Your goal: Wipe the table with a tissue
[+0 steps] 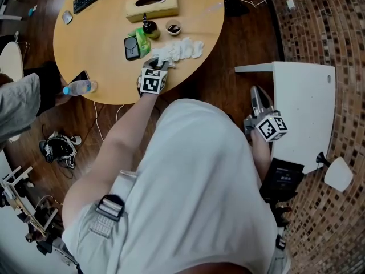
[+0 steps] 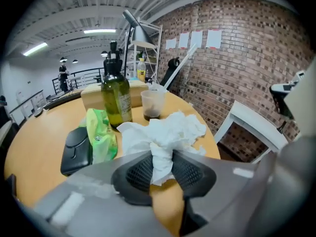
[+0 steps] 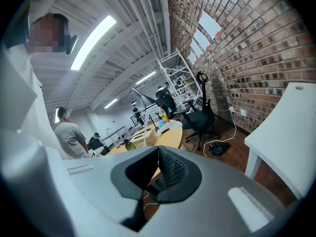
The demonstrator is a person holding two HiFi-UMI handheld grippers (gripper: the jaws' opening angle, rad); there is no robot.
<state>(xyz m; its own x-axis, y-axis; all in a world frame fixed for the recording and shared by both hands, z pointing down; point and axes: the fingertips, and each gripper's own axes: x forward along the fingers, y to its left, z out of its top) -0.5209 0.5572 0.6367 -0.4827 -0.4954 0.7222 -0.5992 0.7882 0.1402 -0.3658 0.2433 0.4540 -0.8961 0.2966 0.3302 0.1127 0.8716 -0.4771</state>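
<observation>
- the step in hand: getting hold of the tissue (image 2: 170,128). the wiping itself looks not yet begun.
- the left gripper (image 2: 162,158) pinches a twisted end of the tissue between its pads. the rest of the wad fans out beyond the jaws and lies crumpled on the table (image 1: 94,41).
- in the head view the tissue (image 1: 181,49) sits near the table's near edge. the left gripper (image 1: 156,65) points down into its near end.
- the right gripper (image 3: 157,168) is pressed together on nothing. in the head view it (image 1: 258,97) hangs off to the side, well apart from the table, by a white desk (image 1: 305,104).
- just beside the tissue stand a green packet (image 2: 100,132), a black case (image 2: 77,150), a bottle (image 2: 116,98) and a cup (image 2: 152,104).
- next move, as i judge it: press the wad flat on the wood and drag it across a bare part of the table, with the pinch kept firm so the end does not slip out.
- risk: only a thin twist is held, so it may tear or pull free under a hard drag.
- the cup and bottle are close, and a sweep toward them could knock them over. a path along the near rim seems safer.
</observation>
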